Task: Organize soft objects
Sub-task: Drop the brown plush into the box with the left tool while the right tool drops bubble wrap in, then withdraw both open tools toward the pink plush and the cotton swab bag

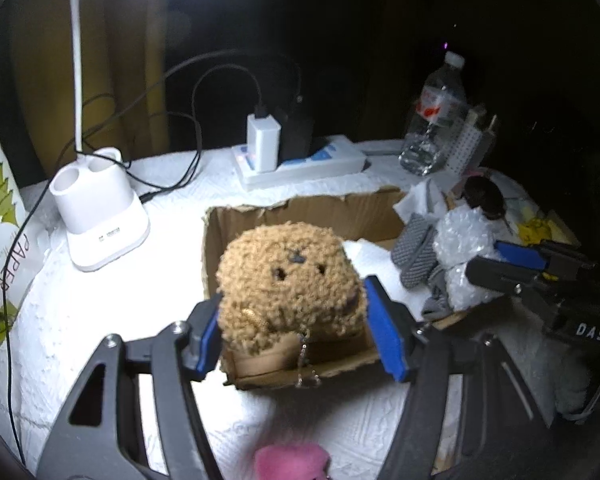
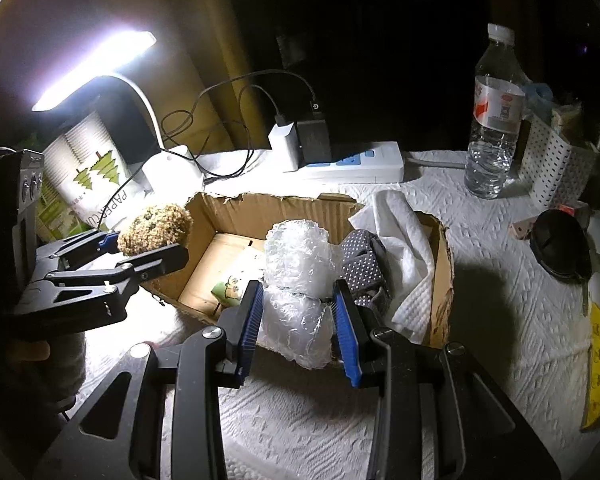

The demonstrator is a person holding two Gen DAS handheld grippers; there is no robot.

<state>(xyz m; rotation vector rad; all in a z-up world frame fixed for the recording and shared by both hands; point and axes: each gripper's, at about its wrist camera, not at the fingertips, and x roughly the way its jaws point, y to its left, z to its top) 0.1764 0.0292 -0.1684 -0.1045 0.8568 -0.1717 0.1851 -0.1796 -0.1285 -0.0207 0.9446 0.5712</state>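
Meanwhile, near to far:

Pink plush [image 1: 292,460]: blurred scrap at the bottom centre of the left wrist view, below the left gripper; what it rests on cannot be told.

Left gripper [image 1: 296,320]: blue pads pressed on both flanks of the brown plush toy [image 1: 290,280], which sits centre frame over the box's near wall, its bead chain [image 1: 306,360] dangling against the cardboard; likely held high so it clears the edge.

Right gripper [image 2: 300,316]: jaws clamped on the bubble wrap bundle [image 2: 296,280] at lower centre of the right wrist view, the bundle straddling the near wall, seemingly on its way in.

Cardboard box [image 2: 276,204]: torn, uneven rim; its left floor lies bare apart from a small green-printed packet [image 2: 230,290], the best landing room for the plush.

Right side of box: a grey dotted fabric item [image 2: 362,266] and a white paper towel [image 2: 400,248] are packed there, touching, so space is tight.

Right of box: a dark rounded object [image 2: 560,246] lies on the white table covering [image 2: 500,280].

Far edge: lamp base [image 1: 100,224] at left, power strip [image 2: 356,164] with chargers just behind the box, water bottle [image 2: 494,120] and white perforated basket [image 2: 556,164] at upper right; cables trail near the back wall, a snag risk if either arm overshoots.
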